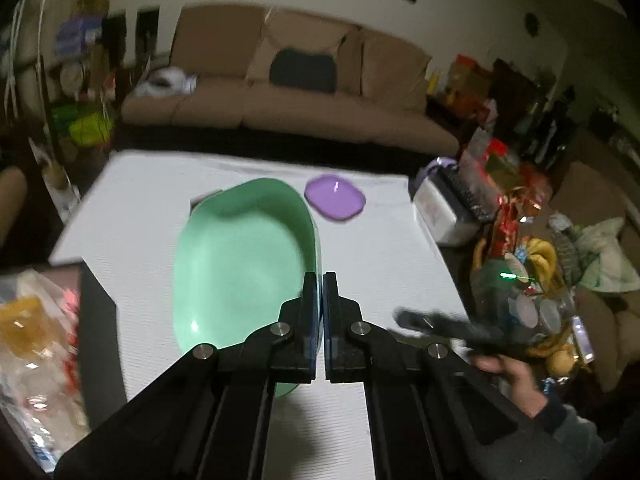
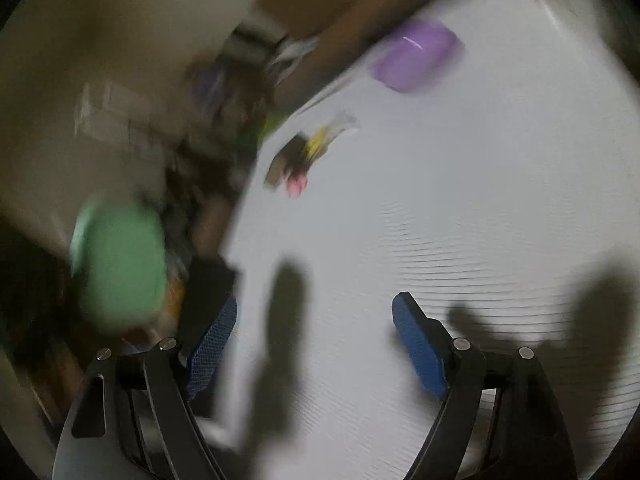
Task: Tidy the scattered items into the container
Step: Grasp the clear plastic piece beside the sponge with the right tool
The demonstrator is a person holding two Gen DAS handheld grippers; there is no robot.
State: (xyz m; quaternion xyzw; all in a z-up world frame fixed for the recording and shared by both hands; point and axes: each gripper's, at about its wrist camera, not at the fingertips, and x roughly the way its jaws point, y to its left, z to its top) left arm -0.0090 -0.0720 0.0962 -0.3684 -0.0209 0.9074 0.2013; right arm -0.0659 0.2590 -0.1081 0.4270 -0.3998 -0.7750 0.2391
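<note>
A mint-green container (image 1: 240, 260) hangs tilted above the white table (image 1: 380, 264), its rim pinched between the fingers of my left gripper (image 1: 322, 277), which is shut on it. In the blurred right wrist view the same green container (image 2: 120, 260) shows at the left, beyond the table's edge. My right gripper (image 2: 316, 304) is open over the white table (image 2: 480, 208), with nothing between its blue pads. Ahead of it lies a small heap of scattered items (image 2: 304, 156), yellow, pink and brown. A purple dish (image 1: 335, 198) lies at the far side, also blurred as the purple dish (image 2: 416, 56).
A person's hand (image 1: 508, 372) holds the blurred right gripper at the table's right edge. A white box (image 1: 444, 212) and a cluttered pile with bananas (image 1: 540, 256) stand to the right. Bags (image 1: 32, 336) lie at the left, a sofa (image 1: 280, 96) behind.
</note>
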